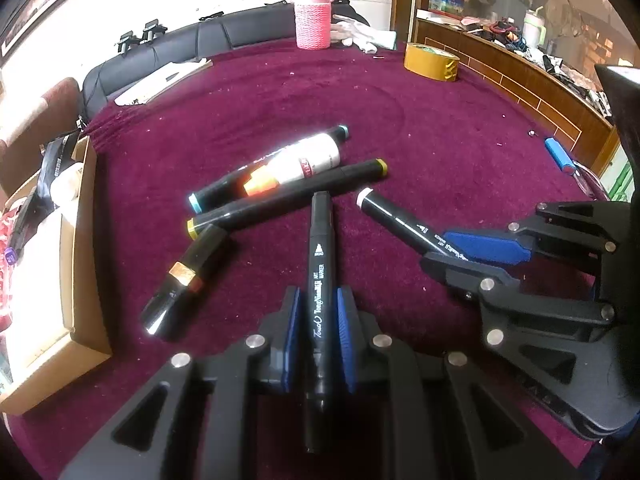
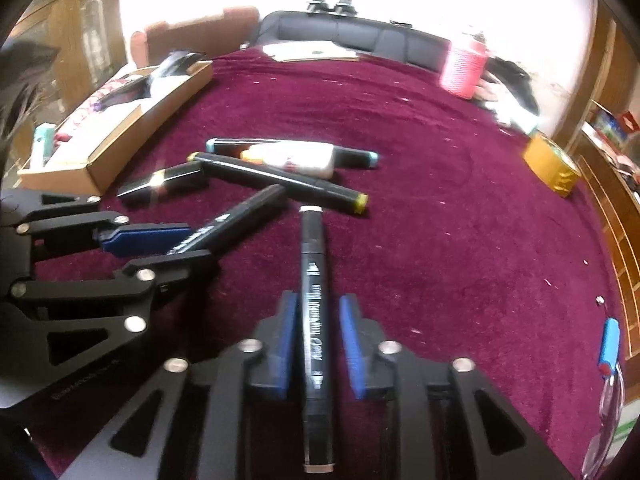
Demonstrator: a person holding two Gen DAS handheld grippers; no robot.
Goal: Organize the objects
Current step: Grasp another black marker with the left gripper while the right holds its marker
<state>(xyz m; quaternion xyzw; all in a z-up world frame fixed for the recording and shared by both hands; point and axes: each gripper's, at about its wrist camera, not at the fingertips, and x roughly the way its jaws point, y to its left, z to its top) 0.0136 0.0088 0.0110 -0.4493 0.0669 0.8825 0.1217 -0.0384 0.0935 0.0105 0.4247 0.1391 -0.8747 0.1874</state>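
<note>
Several markers lie on the maroon cloth (image 1: 440, 128). My left gripper (image 1: 319, 304) is shut on a black marker (image 1: 320, 264) that points toward the pile. My right gripper (image 2: 318, 312) is closed around a black marker with a pale cap (image 2: 312, 280); small gaps show beside its pads. The right gripper also shows in the left wrist view (image 1: 472, 252), the left gripper in the right wrist view (image 2: 172, 240). In the pile are a yellow-capped marker (image 1: 288, 196), a blue-capped marker (image 1: 224, 188), a white bottle with an orange cap (image 1: 296, 164) and a short black piece (image 1: 184, 276).
An open cardboard box (image 1: 86, 240) with odds and ends stands at the left. A pink knitted bottle (image 1: 313, 16) and a yellow tape roll (image 1: 431, 62) stand at the back. A blue-handled item (image 1: 560, 156) lies at the right edge. A black sofa lies behind.
</note>
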